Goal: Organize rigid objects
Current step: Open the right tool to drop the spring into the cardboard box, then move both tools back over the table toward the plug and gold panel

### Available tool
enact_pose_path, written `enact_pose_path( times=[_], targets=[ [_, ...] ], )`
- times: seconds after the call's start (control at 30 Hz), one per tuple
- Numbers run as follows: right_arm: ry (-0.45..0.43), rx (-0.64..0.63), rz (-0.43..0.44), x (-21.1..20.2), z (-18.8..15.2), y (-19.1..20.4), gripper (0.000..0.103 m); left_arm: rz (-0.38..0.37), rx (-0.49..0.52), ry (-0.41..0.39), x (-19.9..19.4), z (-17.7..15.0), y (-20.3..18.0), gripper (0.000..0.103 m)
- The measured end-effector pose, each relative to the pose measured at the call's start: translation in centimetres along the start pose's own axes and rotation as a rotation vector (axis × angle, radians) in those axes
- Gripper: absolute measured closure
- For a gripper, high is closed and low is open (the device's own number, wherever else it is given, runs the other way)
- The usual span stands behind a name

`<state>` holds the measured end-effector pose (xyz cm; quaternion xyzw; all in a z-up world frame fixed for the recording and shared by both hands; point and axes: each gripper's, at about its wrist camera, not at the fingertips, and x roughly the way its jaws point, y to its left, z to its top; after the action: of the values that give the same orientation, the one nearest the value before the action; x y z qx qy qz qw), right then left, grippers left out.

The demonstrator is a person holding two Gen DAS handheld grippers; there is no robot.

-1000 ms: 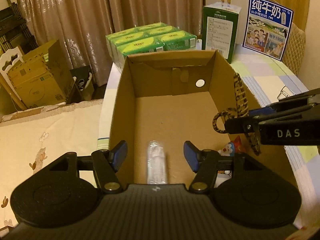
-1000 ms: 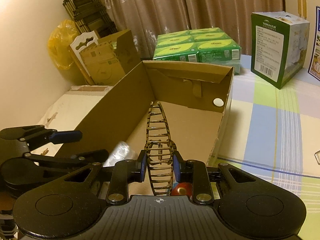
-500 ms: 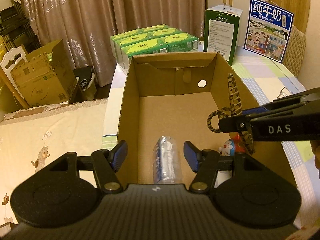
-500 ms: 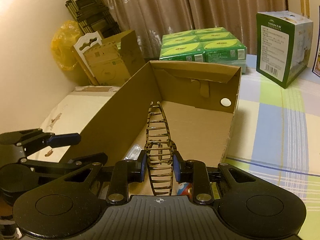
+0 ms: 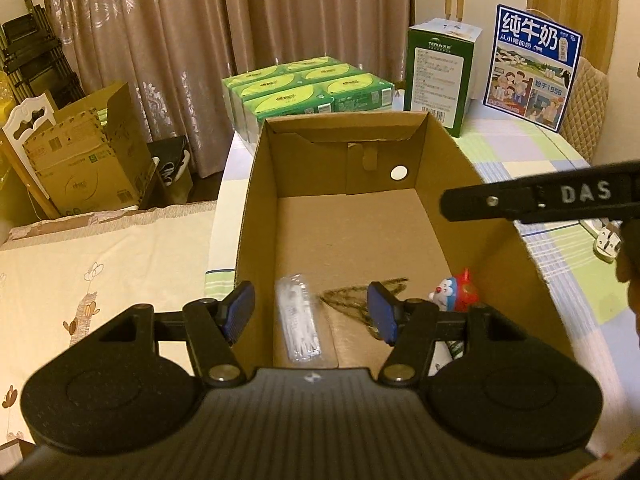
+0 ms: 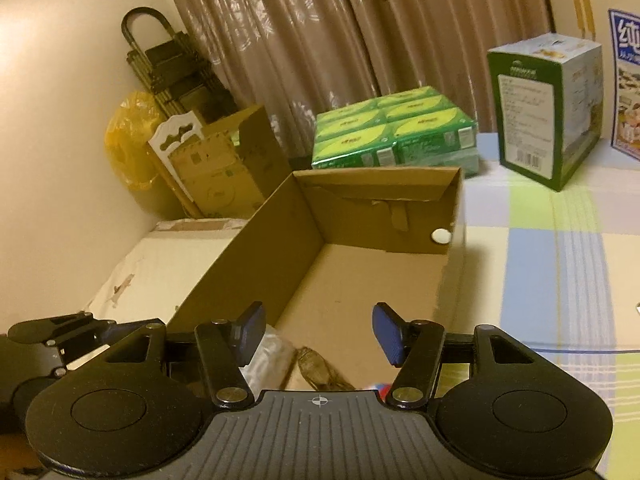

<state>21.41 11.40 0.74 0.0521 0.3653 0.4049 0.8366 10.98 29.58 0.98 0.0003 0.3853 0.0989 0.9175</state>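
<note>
Left wrist view: an open cardboard box (image 5: 460, 200) sits on a checked tablecloth (image 5: 520, 148). Inside, at the near end of the box floor, lie three things: a clear packet (image 5: 298, 320) of white pieces toward the box's left wall, a leopard-print hair clip (image 5: 352, 300), blurred, just right of the packet, and a small blue-and-red toy (image 5: 456, 290) against the box's right wall. The far half of the box floor is bare. The left gripper (image 5: 310, 310) hangs over the near end of the box, its jaws standing apart with nothing pressed between them; the packet shows in the gap below. The right gripper's arm crosses above the box's right wall. Behind the box stand green packs (image 5: 308, 96), a green carton (image 5: 438, 76) and a blue milk box (image 5: 532, 68).

Right wrist view: the right gripper (image 6: 318, 334) is over the near end of the same box (image 6: 248, 252). Its jaws are opening and nothing sits between the pads. The hair clip (image 6: 320, 372) lies on the box floor below them, free of the gripper, touching or just beside the packet (image 6: 268, 360). Beyond the box are the green packs (image 6: 392, 132) and the carton (image 6: 544, 104).
</note>
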Motion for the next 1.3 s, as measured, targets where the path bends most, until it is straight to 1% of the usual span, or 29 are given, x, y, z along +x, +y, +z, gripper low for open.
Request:
enact_pose_path(
  times=[0.1, 0.33, 0.57, 0.8, 1.03, 1.3],
  targets=[
    [-0.01, -0.019, -0.019, -1.6, -0.5, 0.0, 0.047, -0.003, -0.002, -0.004, -0.8, -0.2, -0.5, 0.046],
    [-0.034, -0.065, -0.08, -7.0, -2.6, 0.1, 0.047, -0.027, -0.014, -0.022, -4.0, -0.6, -2.4, 0.046],
    [-0.071, -0.062, -0.121, -13.2, -4.9, -0.7, 0.046, -0.064, -0.031, -0.047, -8.4, -1.1, -5.8, 0.046],
    [-0.135, -0.022, -0.162, -19.7, -5.8, -2.7, 0.046, -0.111, -0.05, -0.067, -11.9, -2.0, -9.6, 0.046],
    [-0.176, 0.005, -0.222, -24.8, -7.5, -5.1, 0.045, -0.156, -0.048, -0.076, -13.5, -2.5, -13.5, 0.046],
    [-0.199, 0.044, -0.34, -30.1, -10.7, -8.6, 0.044, -0.231, -0.051, -0.076, -13.9, -3.0, -17.6, 0.046]
  ],
)
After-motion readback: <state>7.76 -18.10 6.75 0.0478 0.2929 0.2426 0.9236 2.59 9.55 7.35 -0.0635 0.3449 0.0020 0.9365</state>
